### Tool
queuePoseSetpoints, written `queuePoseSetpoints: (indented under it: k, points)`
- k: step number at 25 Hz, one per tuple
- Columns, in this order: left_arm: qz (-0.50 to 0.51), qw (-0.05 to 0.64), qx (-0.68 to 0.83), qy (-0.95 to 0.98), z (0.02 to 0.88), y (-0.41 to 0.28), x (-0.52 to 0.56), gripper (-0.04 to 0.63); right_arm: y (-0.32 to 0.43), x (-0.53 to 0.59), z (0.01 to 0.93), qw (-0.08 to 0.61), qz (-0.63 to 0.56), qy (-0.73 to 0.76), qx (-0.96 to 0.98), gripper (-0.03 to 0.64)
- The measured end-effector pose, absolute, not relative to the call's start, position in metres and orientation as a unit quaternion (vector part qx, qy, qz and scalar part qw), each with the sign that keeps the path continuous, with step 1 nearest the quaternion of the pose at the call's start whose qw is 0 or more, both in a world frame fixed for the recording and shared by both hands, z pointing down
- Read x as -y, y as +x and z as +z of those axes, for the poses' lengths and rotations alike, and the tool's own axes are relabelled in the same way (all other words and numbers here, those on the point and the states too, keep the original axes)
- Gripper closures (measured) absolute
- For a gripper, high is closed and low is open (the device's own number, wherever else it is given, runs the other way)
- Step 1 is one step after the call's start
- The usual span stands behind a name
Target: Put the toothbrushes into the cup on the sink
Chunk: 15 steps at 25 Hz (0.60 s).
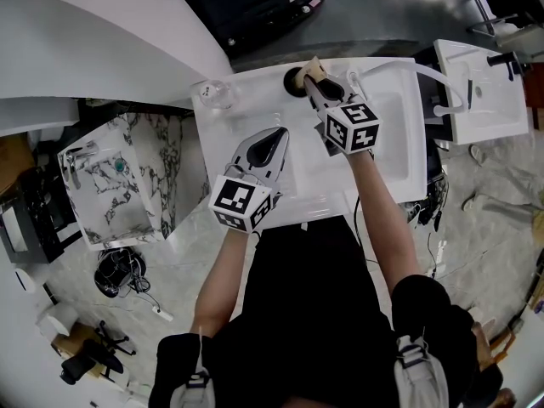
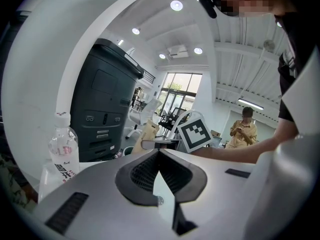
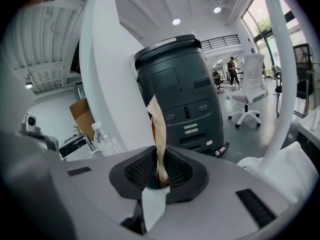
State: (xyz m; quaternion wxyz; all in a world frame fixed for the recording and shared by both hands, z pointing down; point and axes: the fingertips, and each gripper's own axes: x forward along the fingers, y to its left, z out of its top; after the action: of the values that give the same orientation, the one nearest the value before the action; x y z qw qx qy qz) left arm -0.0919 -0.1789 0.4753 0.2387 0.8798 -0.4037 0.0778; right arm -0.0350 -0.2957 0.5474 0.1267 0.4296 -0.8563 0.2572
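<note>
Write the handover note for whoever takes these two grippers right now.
Left gripper: shut, nothing between the jaws, held over the white sink counter.
Right gripper: shut on a paper-wrapped toothbrush, held upright beside the dark cup at the counter's far edge.
Done: toothbrush picked up and brought to the cup.
Left: lower it into the cup and open the jaws. The head view shows no other toothbrush on the counter.

bottle left of cup
</note>
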Motion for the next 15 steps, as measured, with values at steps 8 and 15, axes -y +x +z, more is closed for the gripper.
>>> queuePoseSetpoints:
  k: [8, 15]
  points:
    - [0.076, 0.24, 0.406, 0.879, 0.475, -0.094, 0.177, 0.581, -0.035, 0.293, 0.555, 0.139, 0.261, 0.43, 0.853, 0.568]
    - [0.076, 0.243, 0.404, 0.878, 0.477, -0.094, 0.174, 0.581, -0.033, 0.292, 0.561, 0.141, 0.275, 0.435, 0.846, 0.567]
